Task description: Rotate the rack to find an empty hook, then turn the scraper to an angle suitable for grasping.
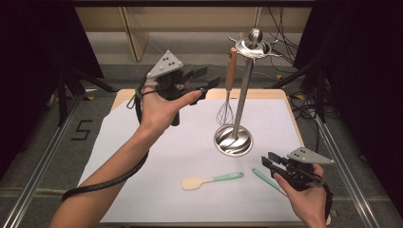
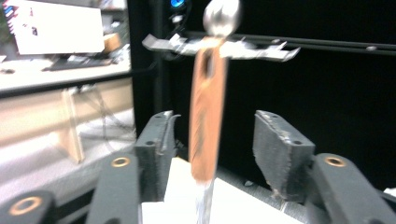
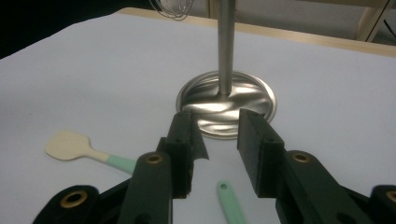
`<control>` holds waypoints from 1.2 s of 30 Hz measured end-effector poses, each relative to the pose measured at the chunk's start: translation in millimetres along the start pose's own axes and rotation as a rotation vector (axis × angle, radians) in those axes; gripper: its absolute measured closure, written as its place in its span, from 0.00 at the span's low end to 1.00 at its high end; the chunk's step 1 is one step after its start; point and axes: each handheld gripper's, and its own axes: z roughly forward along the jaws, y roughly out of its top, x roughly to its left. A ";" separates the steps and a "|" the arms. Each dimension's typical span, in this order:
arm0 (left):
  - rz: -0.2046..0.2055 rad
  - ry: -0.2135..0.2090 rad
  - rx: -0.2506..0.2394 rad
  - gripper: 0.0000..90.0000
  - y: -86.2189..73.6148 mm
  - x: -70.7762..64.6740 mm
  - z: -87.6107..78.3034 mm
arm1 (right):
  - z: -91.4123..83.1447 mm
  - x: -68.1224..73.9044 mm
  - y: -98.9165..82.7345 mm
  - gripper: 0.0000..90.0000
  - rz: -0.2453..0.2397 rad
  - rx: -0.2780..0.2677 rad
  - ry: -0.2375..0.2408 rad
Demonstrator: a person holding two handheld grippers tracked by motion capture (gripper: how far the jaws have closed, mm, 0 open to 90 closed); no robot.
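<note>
**A:** Left gripper view first: what are the jaws doing?

**B:** The left gripper is spread wide, with the whisk's brown handle hanging between the jaws and touching neither. The picture is blurred there, so I can't say how near each pad is.

**A:** And the whisk itself?

**B:** It hangs by the top of its handle from a hook on the rack, wire head down, clear of the rack's round base.

**A:** How would it handle?

**B:** Light, I'd judge. The handle looks stiff and wooden, a fair surface for the pads. The wire loops would spring and slip, so take the handle at its middle. It hangs free, so it may swing when touched.

**A:** The other side?

**B:** The right gripper is also parted and holds nothing. It sits low over the table, just short of the base. A green handle lies under it, its far end out of view, so I can't name the tool.

**A:** Anything else on the table?

**B:** A spatula with a pale blade and green handle lies flat on the white sheet, between the hands. Rubbery and light by its look; its handle is the place to pinch.
</note>
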 end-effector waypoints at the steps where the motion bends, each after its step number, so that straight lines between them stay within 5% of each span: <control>1: -0.008 0.021 0.009 0.47 -8.6 4.3 -6.7 | 0.2 -3.1 -0.2 0.74 -0.026 0.000 -0.015; 12: -0.015 0.030 0.090 0.50 -41.7 13.4 -21.0 | -0.9 2.4 1.2 0.74 0.023 0.009 -0.008; 18: 0.004 0.020 0.186 0.54 -53.3 14.1 -22.9 | -0.8 -0.5 4.6 0.74 -0.032 0.006 -0.021; 20: 0.020 0.013 0.231 0.55 -57.9 14.0 -23.0 | -0.3 2.3 4.7 0.74 0.015 0.011 -0.010; 22: 0.044 -0.004 0.330 0.56 -69.3 12.8 -20.9 | 0.5 -1.2 5.7 0.74 -0.010 0.008 -0.008; 23: 0.090 -0.014 0.364 0.57 -72.8 14.0 -19.3 | 0.6 -2.3 6.2 0.74 -0.015 0.010 -0.013; 25: 0.116 -0.028 0.396 0.58 -76.8 14.4 -17.9 | 0.8 -1.6 6.0 0.74 0.004 0.017 -0.009; 27: 0.137 -0.052 0.499 0.61 -89.2 11.4 -14.7 | 0.7 -2.8 5.3 0.74 0.008 0.024 -0.008; 28: 0.137 -0.052 0.499 0.62 -89.2 11.4 -14.7 | 0.7 -2.8 5.3 0.74 0.008 0.024 -0.008; 29: 0.169 -0.060 0.562 0.62 -94.8 10.7 -12.4 | 0.4 -6.2 5.2 0.74 -0.028 0.014 -0.019; 31: 0.177 -0.060 0.588 0.62 -97.7 9.5 -11.5 | 0.2 -6.3 5.4 0.74 -0.029 0.016 -0.019; 32: 0.190 -0.071 0.614 0.63 -100.1 8.8 -10.5 | 0.2 -2.8 5.1 0.74 0.018 0.021 -0.005; 33: 0.198 -0.084 0.642 0.63 -102.6 7.9 -9.7 | -0.5 -4.1 6.3 0.74 -0.019 0.018 -0.013; 35: 0.221 -0.125 0.744 0.63 -109.6 5.2 -7.1 | -1.1 -2.5 6.6 0.74 -0.015 0.022 -0.014; 36: 0.221 -0.125 0.744 0.63 -109.6 5.2 -7.1 | -1.1 -2.5 6.6 0.74 -0.015 0.022 -0.014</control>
